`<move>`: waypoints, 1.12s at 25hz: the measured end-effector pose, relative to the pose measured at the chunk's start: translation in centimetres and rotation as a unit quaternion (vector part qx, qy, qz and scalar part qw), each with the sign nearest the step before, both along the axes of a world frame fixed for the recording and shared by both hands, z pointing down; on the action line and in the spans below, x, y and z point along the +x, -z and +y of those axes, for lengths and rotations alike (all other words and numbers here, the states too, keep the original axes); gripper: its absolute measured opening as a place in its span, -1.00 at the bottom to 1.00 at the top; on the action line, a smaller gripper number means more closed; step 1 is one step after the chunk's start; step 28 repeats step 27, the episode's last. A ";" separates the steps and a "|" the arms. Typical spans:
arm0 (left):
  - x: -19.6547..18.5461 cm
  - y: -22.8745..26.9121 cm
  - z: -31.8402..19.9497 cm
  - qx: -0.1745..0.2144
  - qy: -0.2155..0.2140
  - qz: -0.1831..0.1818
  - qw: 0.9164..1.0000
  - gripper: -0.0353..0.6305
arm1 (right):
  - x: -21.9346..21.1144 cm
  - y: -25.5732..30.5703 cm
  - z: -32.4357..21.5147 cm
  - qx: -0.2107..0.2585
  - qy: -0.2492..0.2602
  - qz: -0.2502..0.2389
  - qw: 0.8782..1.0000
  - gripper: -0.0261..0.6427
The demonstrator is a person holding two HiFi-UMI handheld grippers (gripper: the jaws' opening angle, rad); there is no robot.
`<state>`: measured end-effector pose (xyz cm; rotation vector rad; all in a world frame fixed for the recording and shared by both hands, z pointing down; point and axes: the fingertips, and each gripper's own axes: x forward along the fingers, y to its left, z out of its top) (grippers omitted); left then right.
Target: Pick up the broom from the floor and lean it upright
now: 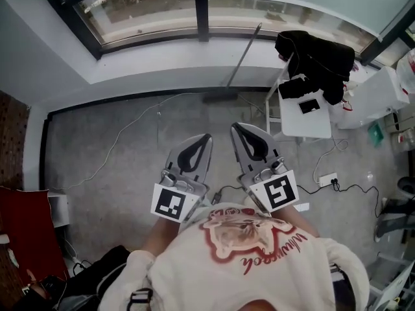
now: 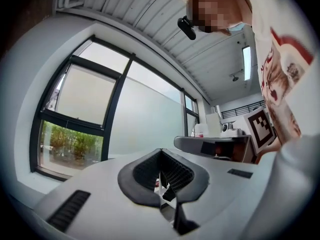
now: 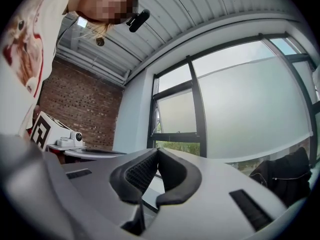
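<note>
Both claws are clenched on nothing. My left claw [image 1: 202,141] shows its dark pads pressed tip to tip in its own view, with only window and ceiling beyond. My right claw [image 1: 241,133] is the same, shut and empty. I hold the two side by side close to my chest, pointing toward the window [image 1: 149,5].

The broom [image 1: 241,57] is not lying flat. Its brush head sits at the far edge of the floor [image 1: 130,161], right against the wall [image 1: 130,70] below the window. Its handle slants up and to the right and appears to rest on the sill ledge. It stands just left of the white table [image 1: 305,118] with the black jacket [image 1: 318,57] piled above it, well apart from both claws.

By my reading the lifting and leaning are done, and this is the closing step: standing clear with nothing in hand. What may be left is a check that the handle rests firmly. Should it slide along the ledge, I would have to go to that far edge, open one claw and close it on the handle partway up to set it steeper.
</note>
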<state>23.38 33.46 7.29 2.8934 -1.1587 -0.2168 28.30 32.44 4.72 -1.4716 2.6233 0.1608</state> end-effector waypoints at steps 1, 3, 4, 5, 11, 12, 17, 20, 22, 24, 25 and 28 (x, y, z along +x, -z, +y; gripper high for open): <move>0.9 0.0 0.4 0.001 0.001 -0.001 1.000 -0.83 | 1.0 -0.1 0.6 -0.004 -0.002 0.003 1.000 -0.85; 3.0 -0.1 1.2 0.003 -0.003 -0.004 1.000 -0.83 | 3.1 -0.3 1.6 -0.005 -0.008 0.012 1.000 -0.85; 4.0 -0.1 1.5 0.004 -0.006 -0.004 1.000 -0.83 | 4.0 -0.5 2.0 -0.004 -0.010 0.017 1.000 -0.85; 5.0 -0.1 1.9 0.003 -0.009 -0.003 1.000 -0.83 | 4.8 -0.7 2.3 -0.004 -0.010 0.020 1.000 -0.85; 8.0 0.3 3.2 0.009 -0.025 -0.014 1.000 -0.83 | 7.1 -0.1 2.9 0.006 -0.011 0.016 1.000 -0.85; 8.1 0.4 3.2 0.010 -0.025 -0.014 1.000 -0.83 | 7.2 -0.1 2.9 0.007 -0.011 0.016 1.000 -0.85; 7.9 1.0 2.7 0.017 -0.021 -0.014 1.000 -0.83 | 7.1 0.3 2.6 0.012 -0.007 0.013 1.000 -0.85; 7.9 1.0 2.7 0.018 -0.019 -0.013 1.000 -0.83 | 7.0 0.2 2.6 0.012 -0.007 0.012 1.000 -0.85; 7.6 0.9 2.6 0.017 -0.016 -0.011 1.000 -0.83 | 6.8 0.0 2.6 0.011 -0.006 0.012 1.000 -0.85; 7.3 0.8 2.5 0.016 -0.015 -0.010 1.000 -0.83 | 6.5 -0.3 2.5 0.008 -0.002 0.014 1.000 -0.85; 7.1 0.7 2.4 0.015 -0.014 -0.011 1.000 -0.83 | 6.3 -0.5 2.5 0.007 0.001 0.014 1.000 -0.85; 6.7 0.5 2.4 0.014 -0.013 -0.012 1.000 -0.83 | 5.9 -0.7 2.5 0.005 0.005 0.015 1.000 -0.85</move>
